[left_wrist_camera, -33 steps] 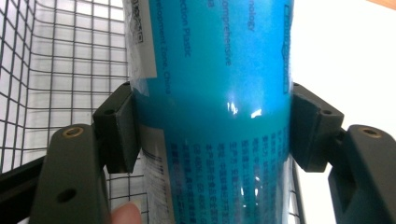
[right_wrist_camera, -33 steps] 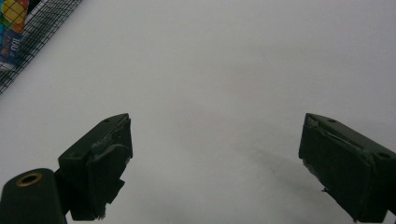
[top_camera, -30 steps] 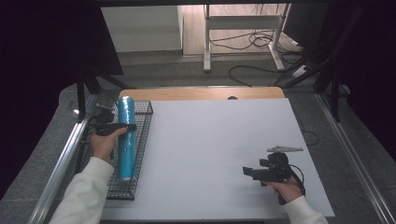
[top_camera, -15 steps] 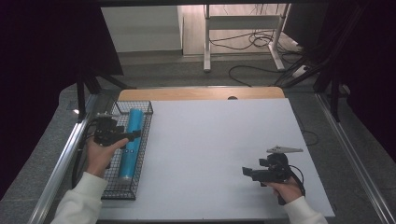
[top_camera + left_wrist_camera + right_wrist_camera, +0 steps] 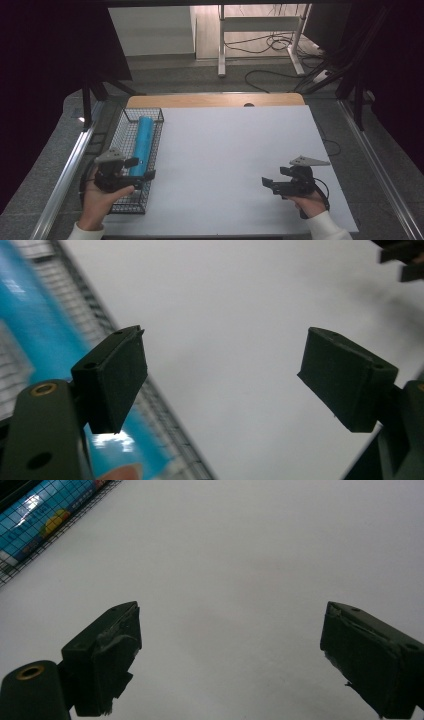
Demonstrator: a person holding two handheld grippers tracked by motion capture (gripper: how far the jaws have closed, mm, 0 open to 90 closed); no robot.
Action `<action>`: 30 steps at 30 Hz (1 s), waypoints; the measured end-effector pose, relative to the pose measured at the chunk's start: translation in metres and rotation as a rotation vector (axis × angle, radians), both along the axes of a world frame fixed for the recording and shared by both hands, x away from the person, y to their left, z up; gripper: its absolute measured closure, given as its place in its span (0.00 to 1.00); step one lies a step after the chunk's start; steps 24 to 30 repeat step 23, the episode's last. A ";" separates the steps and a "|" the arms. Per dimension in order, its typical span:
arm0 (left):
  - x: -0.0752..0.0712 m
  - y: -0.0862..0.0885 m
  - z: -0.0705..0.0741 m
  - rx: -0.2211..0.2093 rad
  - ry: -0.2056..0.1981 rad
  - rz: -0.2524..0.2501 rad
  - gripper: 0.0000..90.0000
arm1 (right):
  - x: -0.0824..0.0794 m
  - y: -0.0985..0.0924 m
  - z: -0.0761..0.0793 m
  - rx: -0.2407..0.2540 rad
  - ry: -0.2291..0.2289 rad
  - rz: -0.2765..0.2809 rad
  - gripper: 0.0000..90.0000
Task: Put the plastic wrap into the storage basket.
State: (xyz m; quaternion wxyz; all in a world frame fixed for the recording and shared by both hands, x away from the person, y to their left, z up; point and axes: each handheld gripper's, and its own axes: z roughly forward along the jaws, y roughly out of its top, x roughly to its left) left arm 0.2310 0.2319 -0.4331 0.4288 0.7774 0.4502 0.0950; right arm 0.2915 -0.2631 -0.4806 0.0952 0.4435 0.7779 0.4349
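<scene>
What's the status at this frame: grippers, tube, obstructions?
Left gripper open over wire basket's near end. Right gripper open, empty. Blue tube flat in basket. Nothing on white tabletop.

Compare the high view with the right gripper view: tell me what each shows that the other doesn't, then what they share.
High view alone: the whole wire basket, the left gripper above the basket's near end, both hands, the table's wooden far edge, and floor cables.

Right gripper view alone: the inner pads of the right gripper, jaws wide apart with nothing between, and the printed label on the blue tube.

Both: the blue tube lying in the basket, and the white table top.
</scene>
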 end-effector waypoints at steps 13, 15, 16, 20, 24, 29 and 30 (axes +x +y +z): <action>0.008 -0.070 -0.020 0.038 0.003 -0.111 0.21 | -0.009 -0.005 0.001 -0.027 -0.075 0.027 0.11; 0.008 -0.071 -0.021 0.043 -0.001 -0.108 0.21 | -0.009 -0.004 0.000 -0.029 -0.087 0.031 0.11; 0.007 -0.070 -0.023 0.035 0.000 -0.097 0.21 | -0.010 -0.003 0.000 -0.032 -0.092 0.034 0.11; 0.006 -0.069 -0.024 0.034 0.002 -0.096 0.21 | -0.010 -0.002 0.001 -0.038 -0.109 0.045 0.11; 0.004 -0.067 -0.025 0.028 -0.001 -0.093 0.21 | -0.011 -0.001 0.001 -0.041 -0.118 0.050 0.11; 0.004 -0.067 -0.025 0.028 -0.001 -0.093 0.21 | -0.011 -0.001 0.001 -0.041 -0.118 0.050 0.11; 0.004 -0.067 -0.025 0.028 -0.001 -0.093 0.21 | -0.011 -0.001 0.001 -0.041 -0.118 0.050 0.11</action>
